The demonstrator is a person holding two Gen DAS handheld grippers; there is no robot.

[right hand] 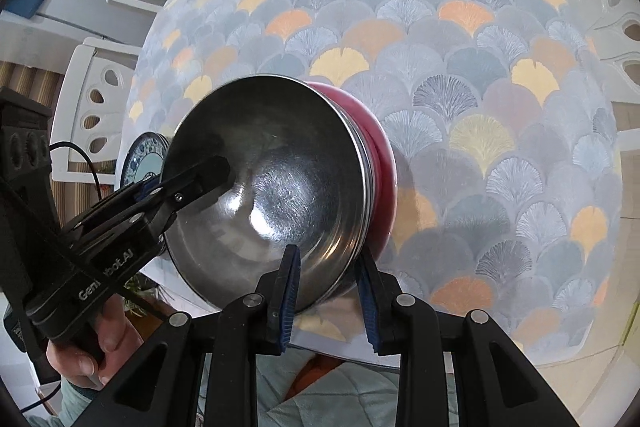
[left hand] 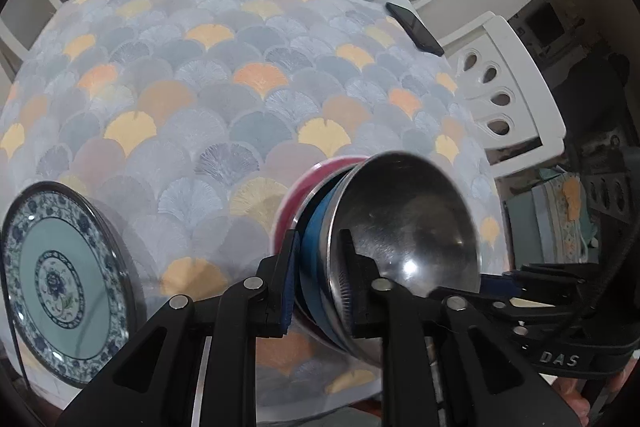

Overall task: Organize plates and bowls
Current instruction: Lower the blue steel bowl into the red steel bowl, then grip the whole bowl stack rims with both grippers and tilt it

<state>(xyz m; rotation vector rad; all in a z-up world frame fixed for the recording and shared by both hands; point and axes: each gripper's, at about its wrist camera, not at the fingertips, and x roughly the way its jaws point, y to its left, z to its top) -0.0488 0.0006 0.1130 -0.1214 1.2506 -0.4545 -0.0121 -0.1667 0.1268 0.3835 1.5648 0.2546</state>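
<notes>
— Gripping the nested bowls (left hand: 384, 247) from both sides, we have the left tool (left hand: 320, 283) pinching the near rim, the right tool (right hand: 326, 291) pinching the opposite rim. Stack's tilted, off the surface (left hand: 224, 99).

— So we level it first?

— Yes, we keep both pinches even so the steel bowl (right hand: 280, 187) can't slip from the red one (right hand: 380, 155), then set it down beside the patterned plate (left hand: 64, 279).

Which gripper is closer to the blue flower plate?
Left. The left gripper, clamped on the stacked bowls, has the blue flower plate just to its left. The right gripper grips the bowls' far side, with the plate behind them.
</notes>
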